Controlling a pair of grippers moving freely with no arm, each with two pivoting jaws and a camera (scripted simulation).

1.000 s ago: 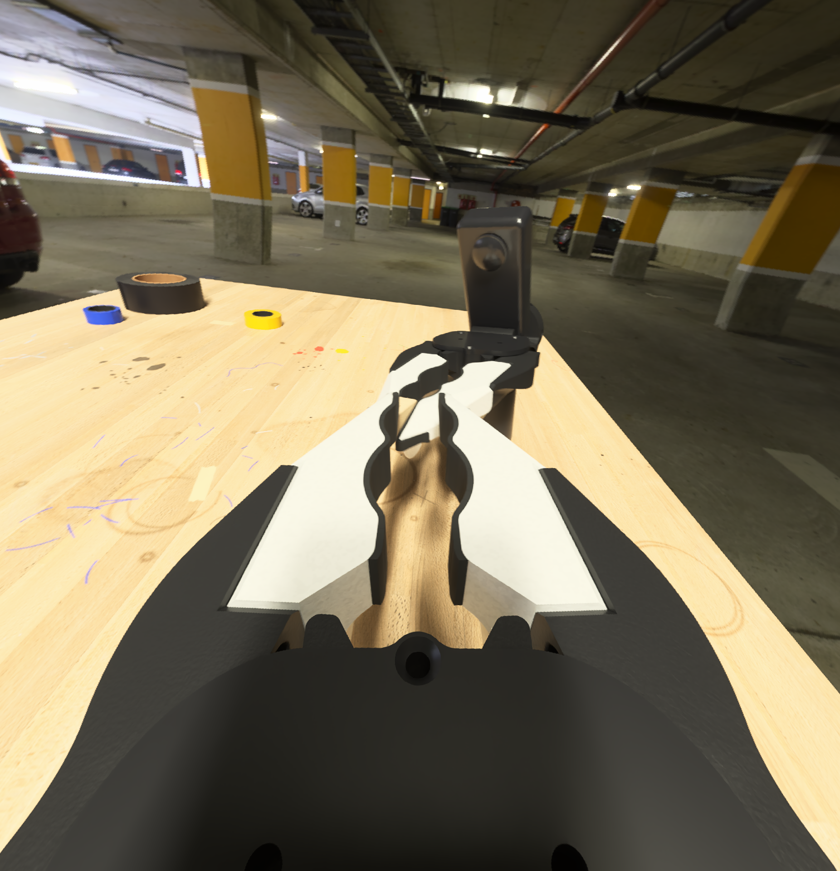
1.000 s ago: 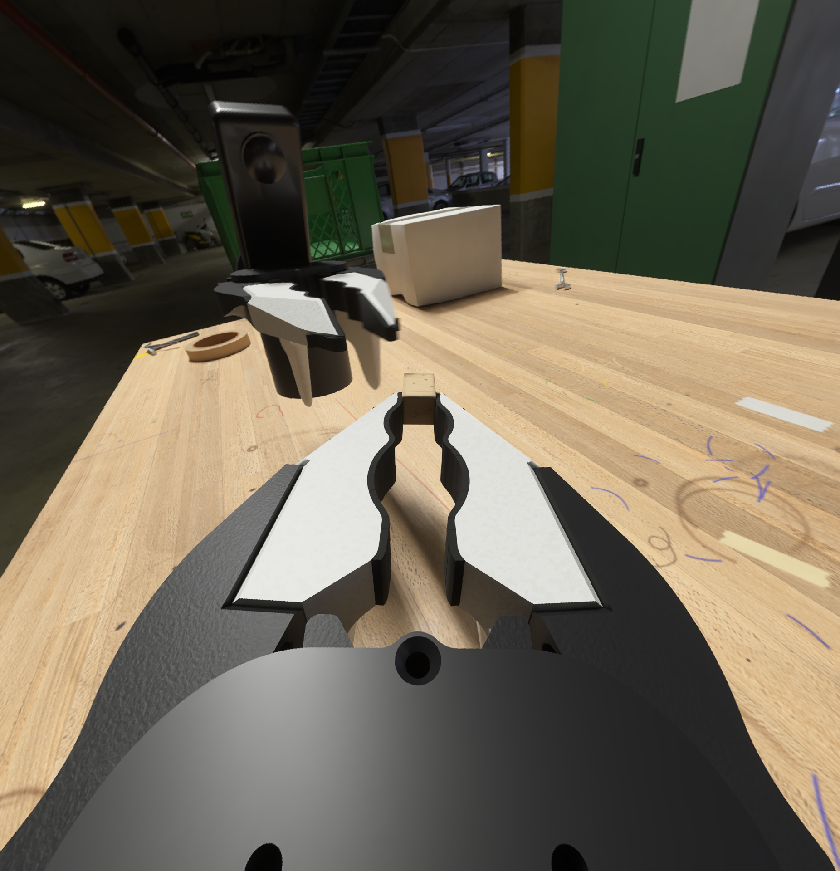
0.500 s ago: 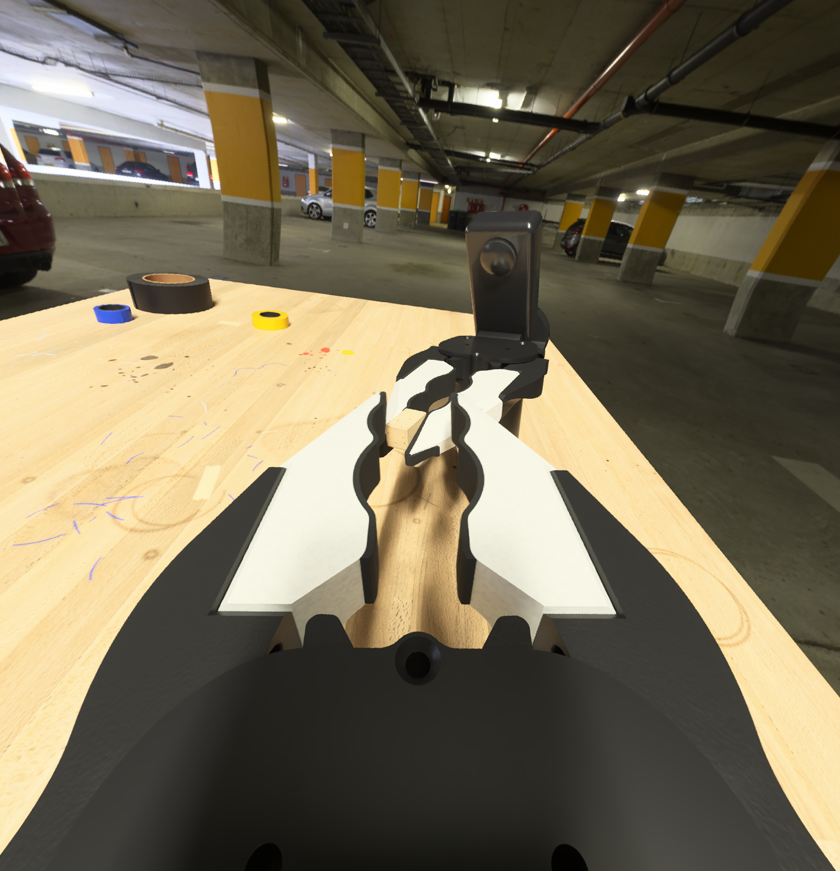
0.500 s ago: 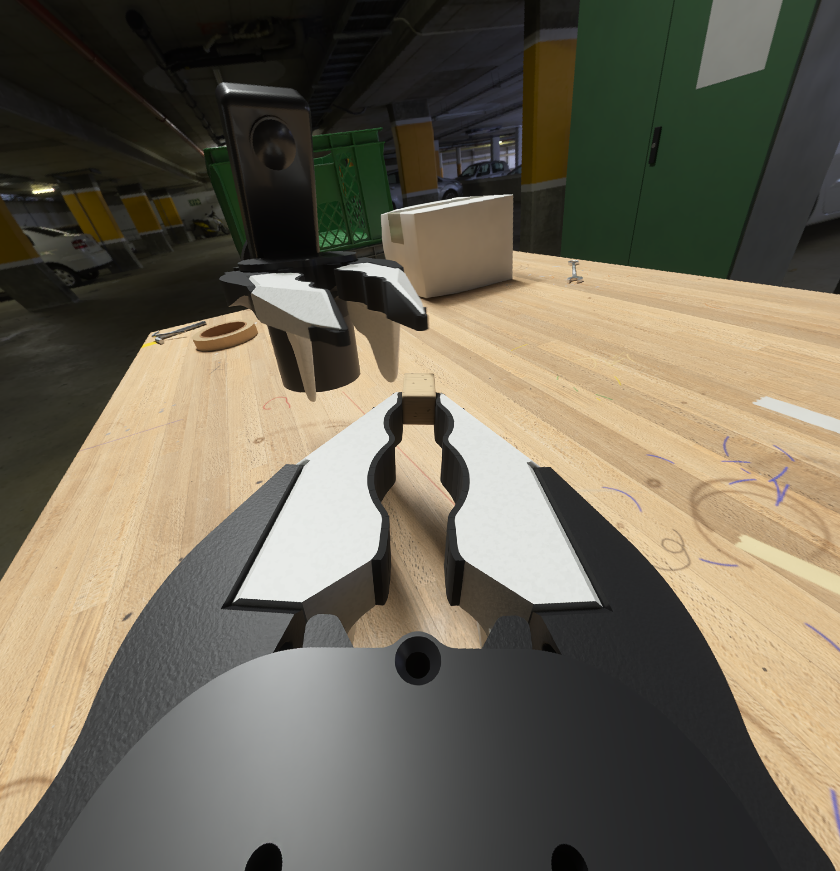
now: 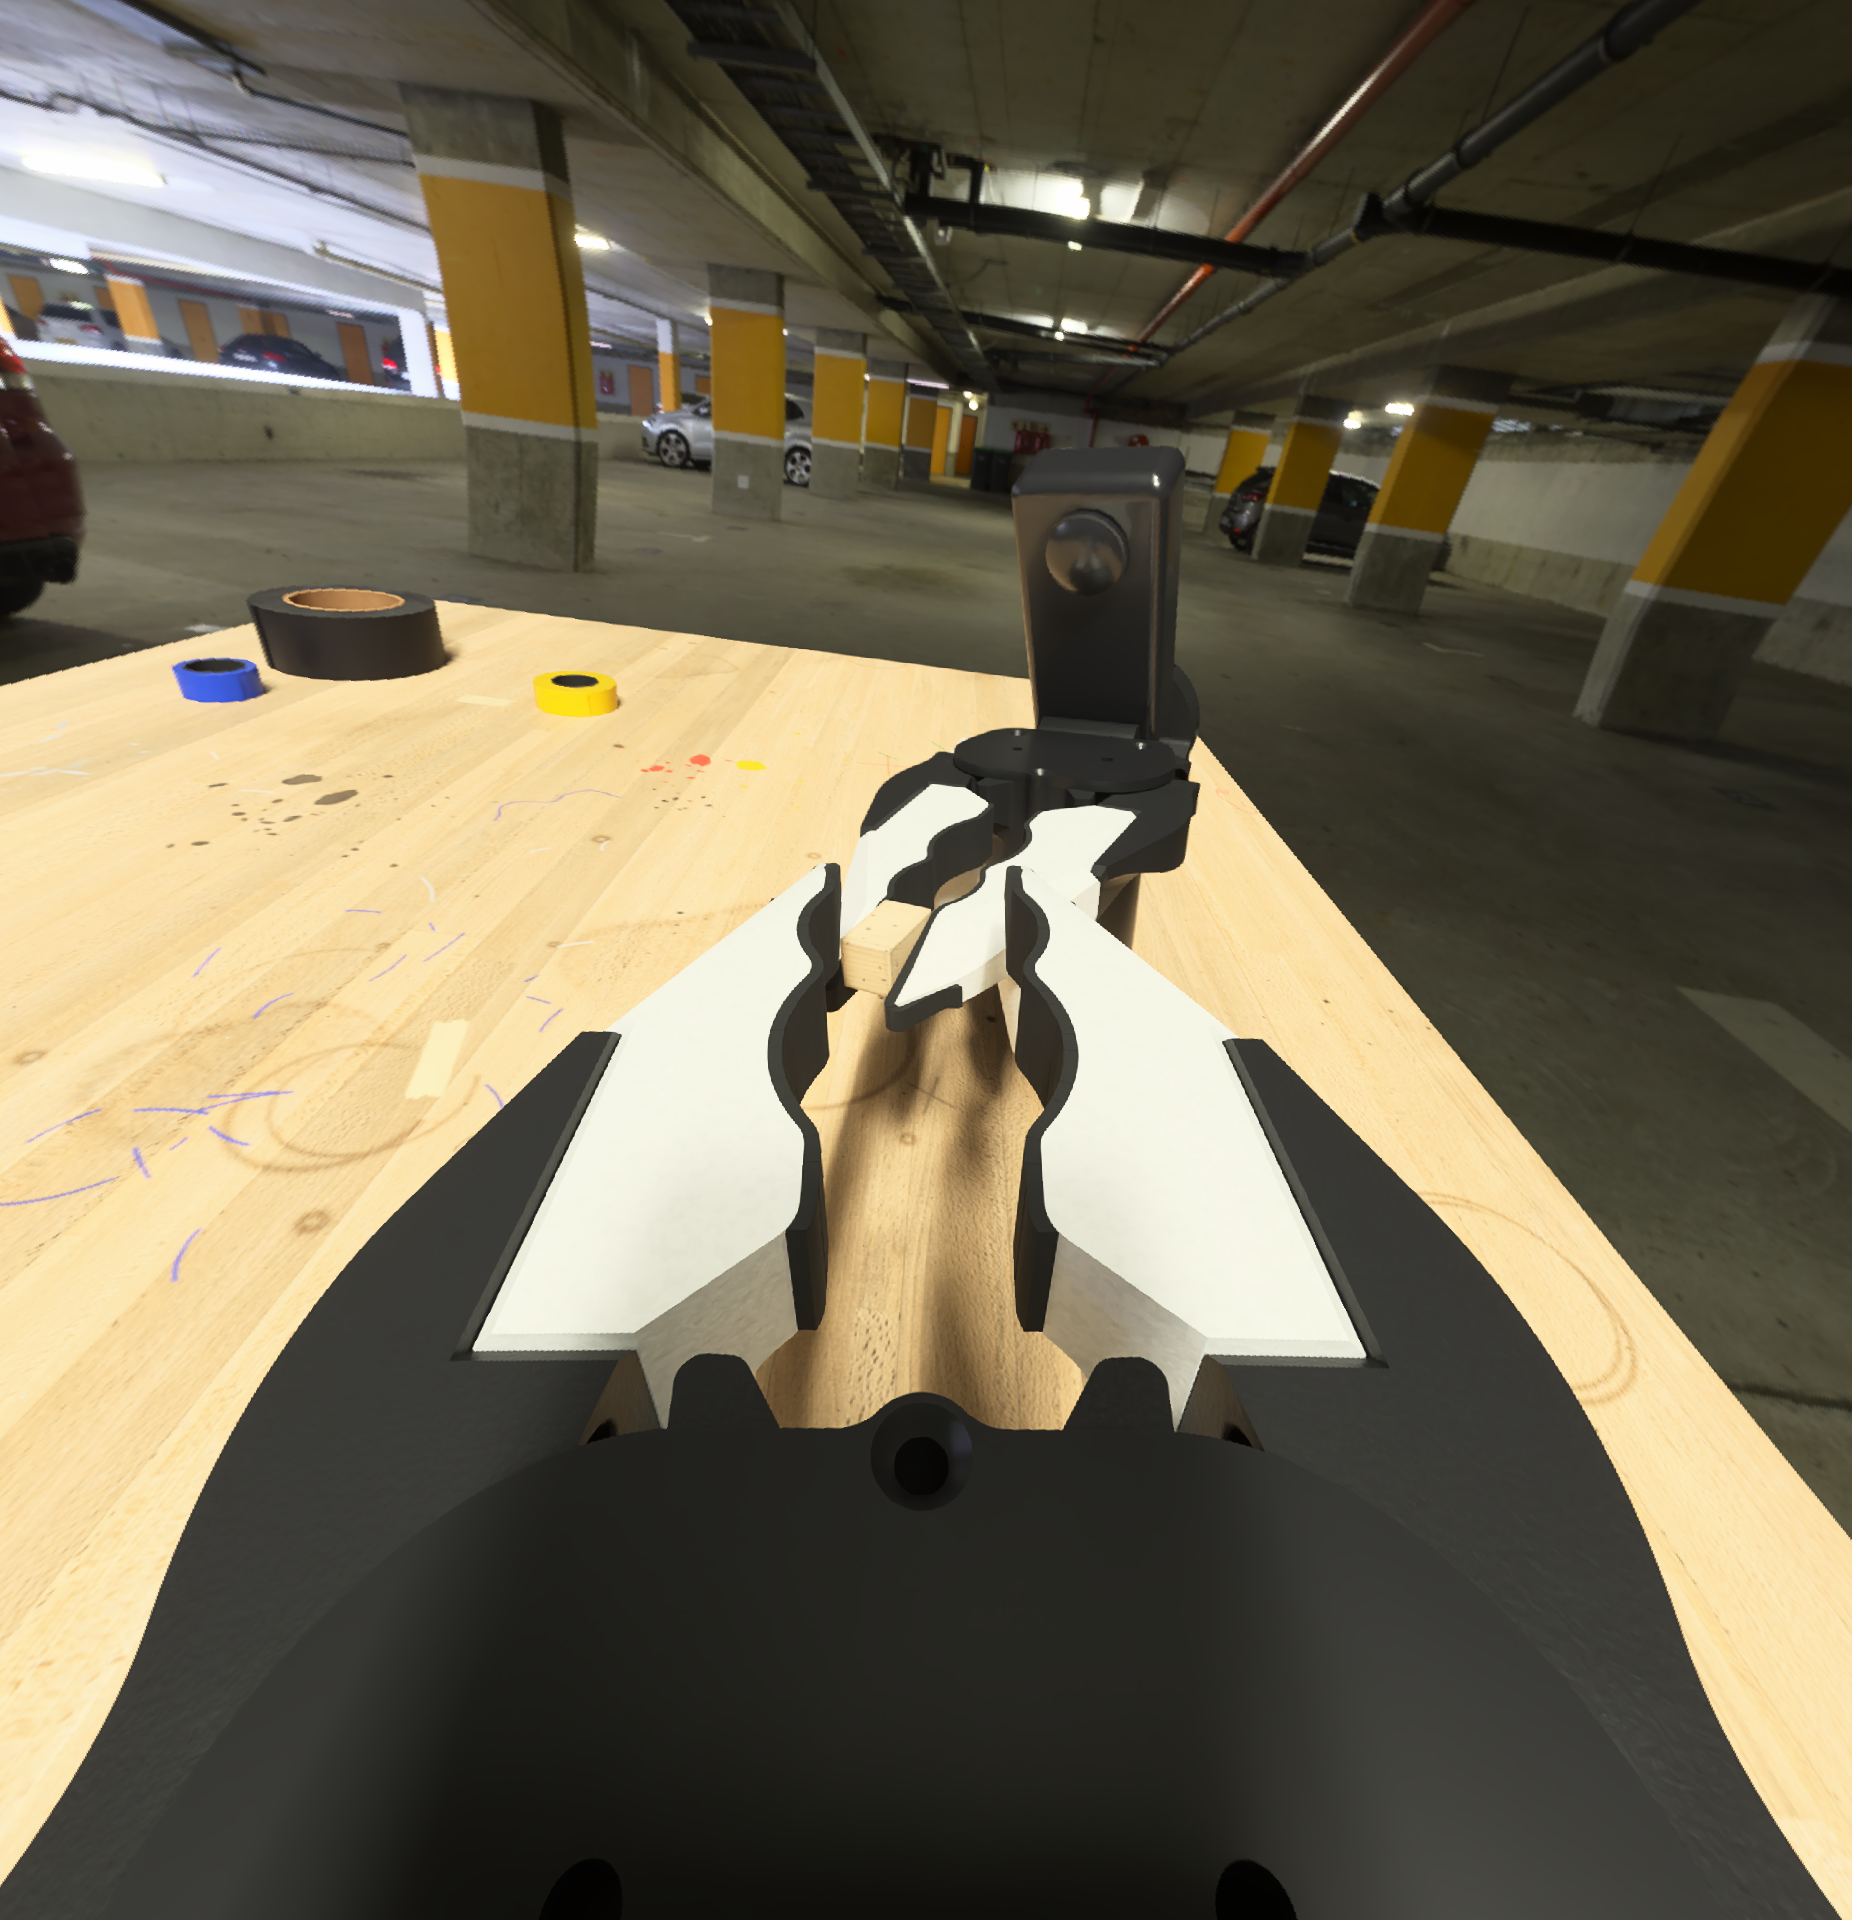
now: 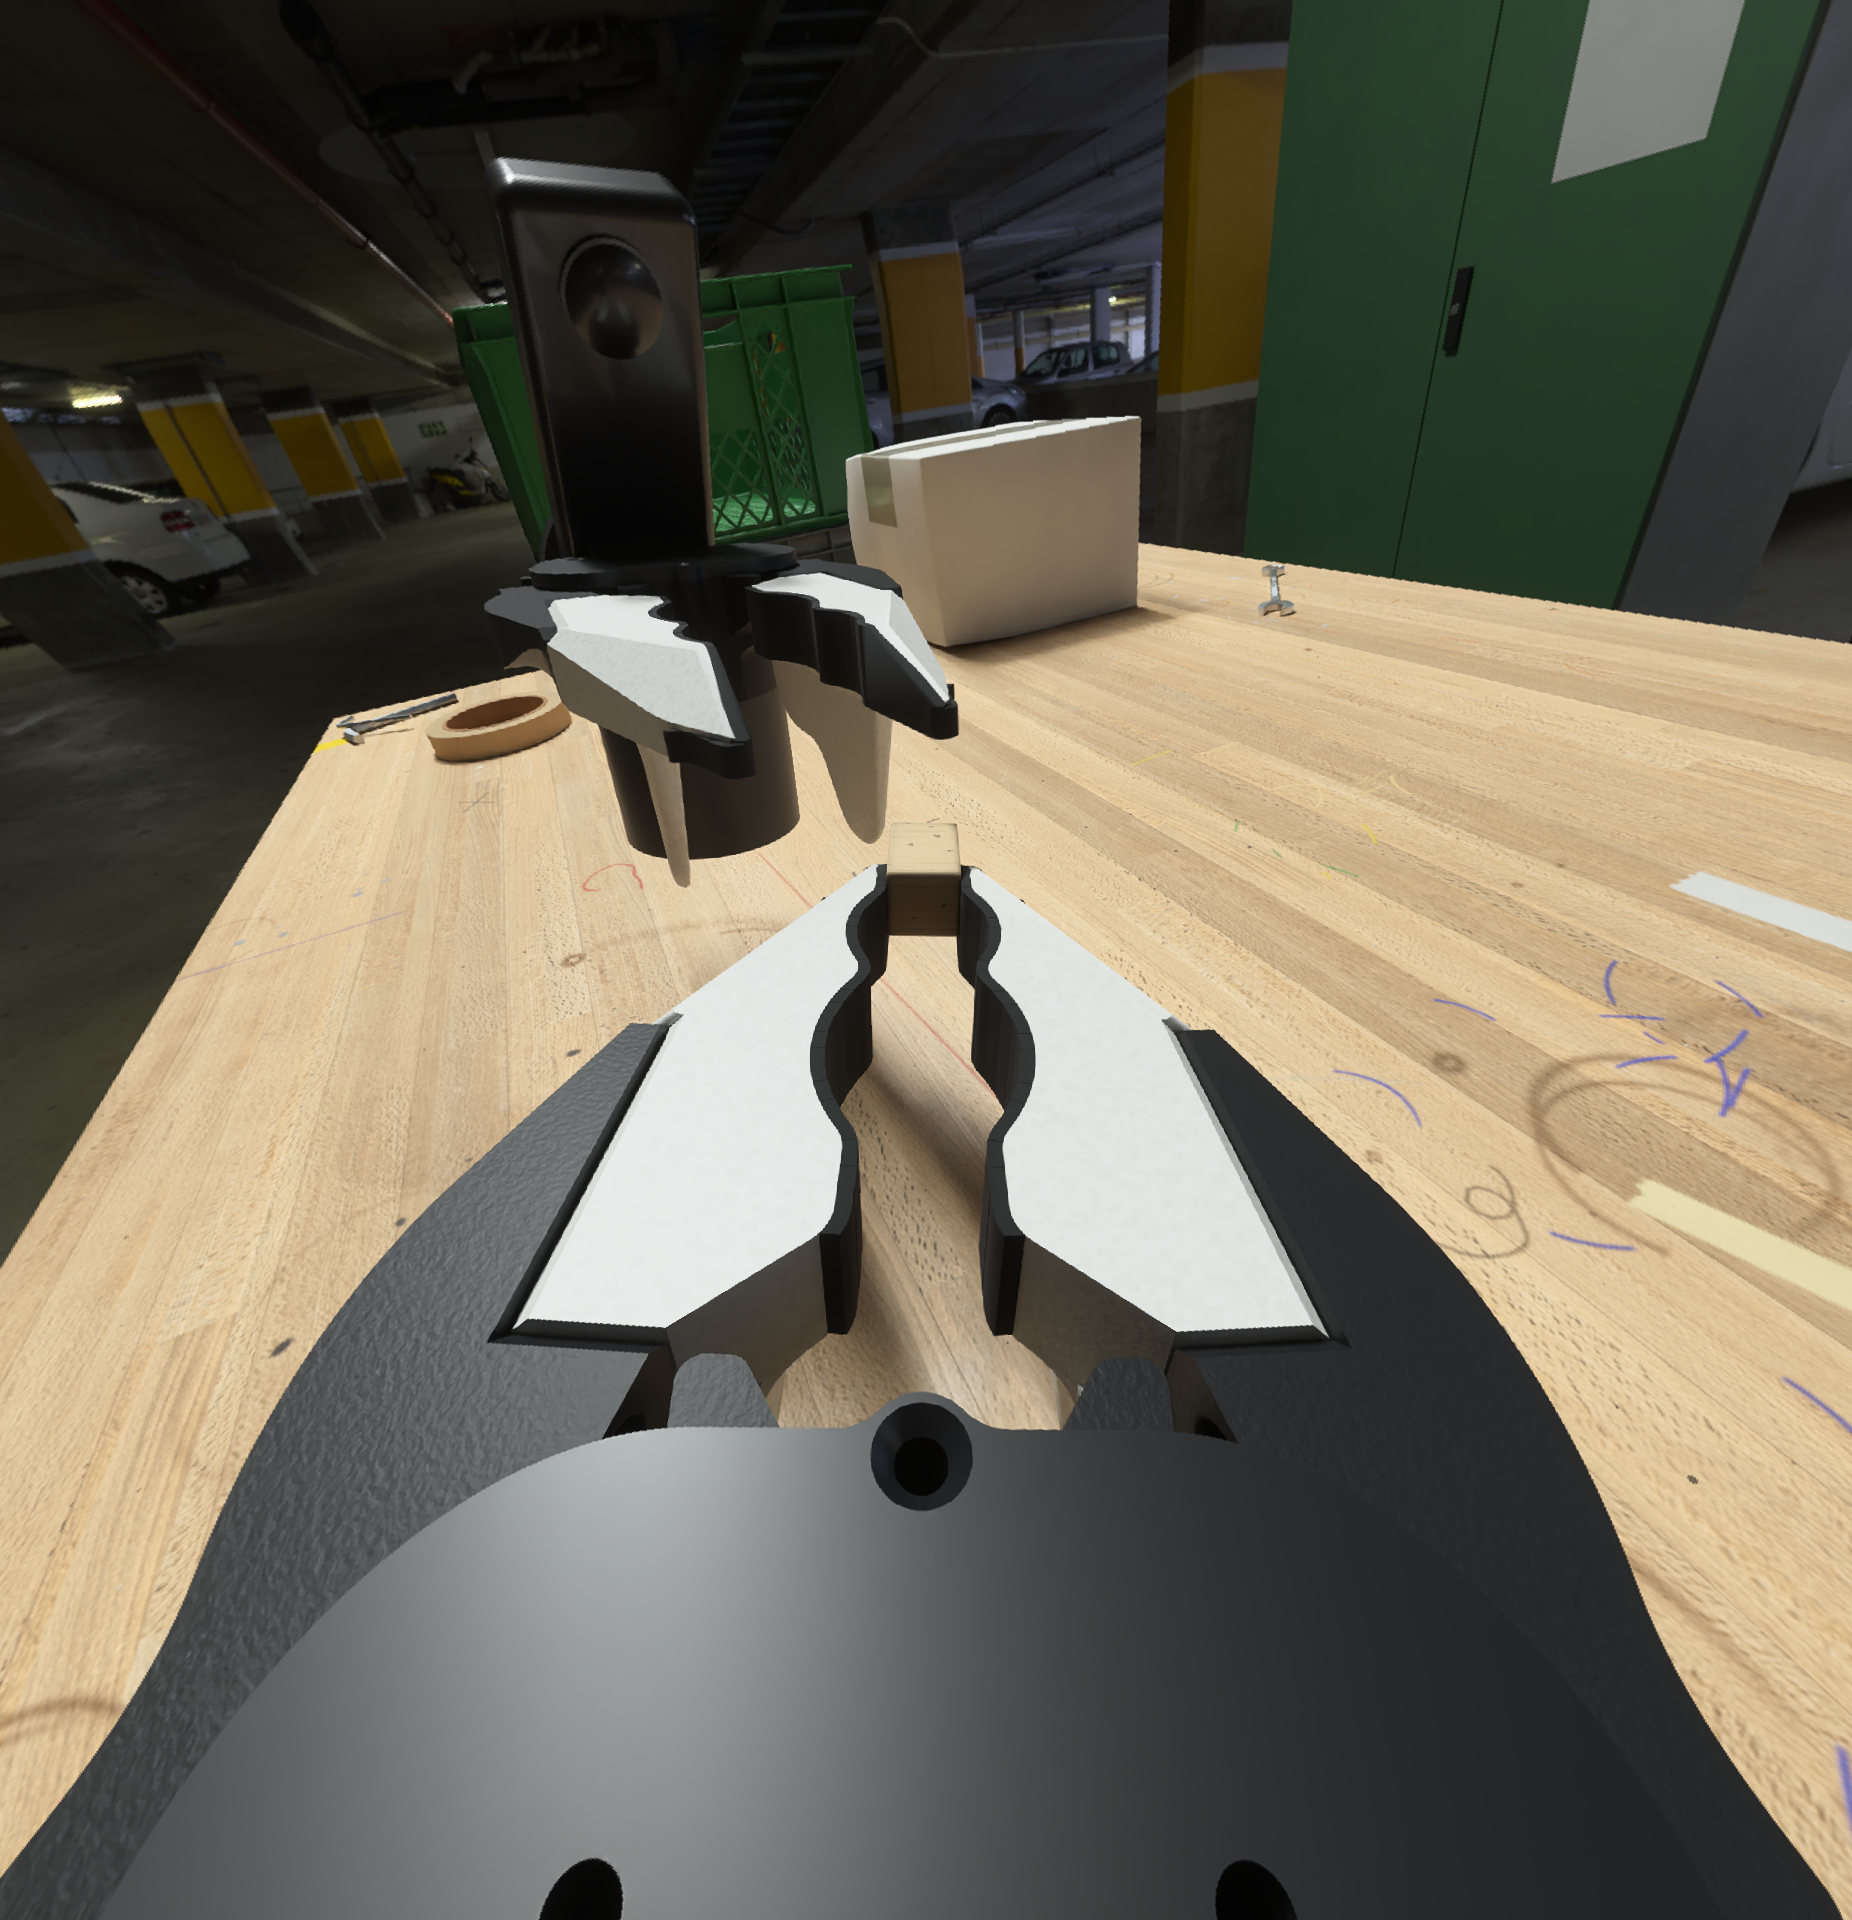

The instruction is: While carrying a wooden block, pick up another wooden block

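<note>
No brand mark or readable label shows on the grippers, the tape rolls or the box; the only lettering is a small sign far back in the garage, too small to make out.

In the right wrist view the right gripper [image 6: 923, 878] has its fingers [image 6: 714, 1122] drawn in narrow at the tips, pinching a small wooden block [image 6: 923, 878] between them, lifted clear above the bench [image 6: 1317, 790]. In the left wrist view that same block [image 5: 878, 948] appears just beyond the left gripper's tips, touching or nearly touching the left one.

The left gripper [image 5: 920, 904] has its fingers [image 5: 693, 1132] moderately spread with nothing between them. From the right wrist view it hangs above the bench on the far left [image 6: 776, 831], fingers pointing down and apart, the nearer tip just beside the held block; whether they touch I cannot tell.

Only one block can be seen in either view.

On the bench's far left in the left wrist view lie a black tape roll [image 5: 346, 631], a blue roll [image 5: 217, 678] and a yellow roll [image 5: 575, 693]. In the right wrist view a cream box [image 6: 995, 525] stands at the far end, a green crate [image 6: 787, 395] behind it, a brown tape ring [image 6: 498, 724] near the far left corner.
</note>
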